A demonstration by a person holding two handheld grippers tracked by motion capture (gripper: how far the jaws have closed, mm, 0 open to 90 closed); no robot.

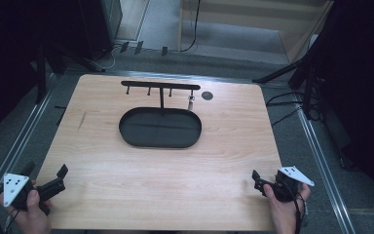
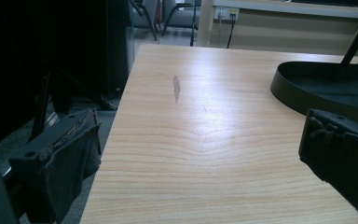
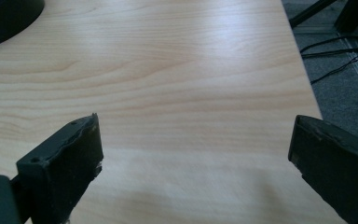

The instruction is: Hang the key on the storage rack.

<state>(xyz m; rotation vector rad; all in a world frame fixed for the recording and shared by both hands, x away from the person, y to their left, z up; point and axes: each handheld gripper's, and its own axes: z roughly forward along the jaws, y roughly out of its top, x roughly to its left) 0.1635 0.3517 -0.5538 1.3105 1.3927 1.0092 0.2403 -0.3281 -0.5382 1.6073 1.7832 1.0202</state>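
A light wooden table [image 1: 126, 185] carries a black oval tray [image 1: 160, 127] set past its middle, toward the far edge. Behind the tray stands a black rack [image 1: 160, 87], a thin upright post with a crossbar and short pegs hanging from the bar. A small pale item [image 1: 191, 103] hangs or stands below the bar's right end (too small to tell what it is). A dark round spot [image 1: 207, 95] lies on the tabletop just right of the rack.

The left gripper [image 1: 53, 183] is held at the near left corner of the table, well apart from the tray; its jaws stand wide apart with nothing between them. In the left gripper view the tray [image 2: 307, 86] lies ahead and to the right, beyond the right-hand jaw, and a grey streak [image 2: 176, 88] marks the wood ahead.

The right gripper [image 1: 259, 183] is held at the near right edge, also well apart from the tray; its jaws likewise stand wide apart over bare wood. The right gripper view catches the tray's edge [image 3: 4, 18] at the upper left.

No brand, label or legible writing is visible on any item.
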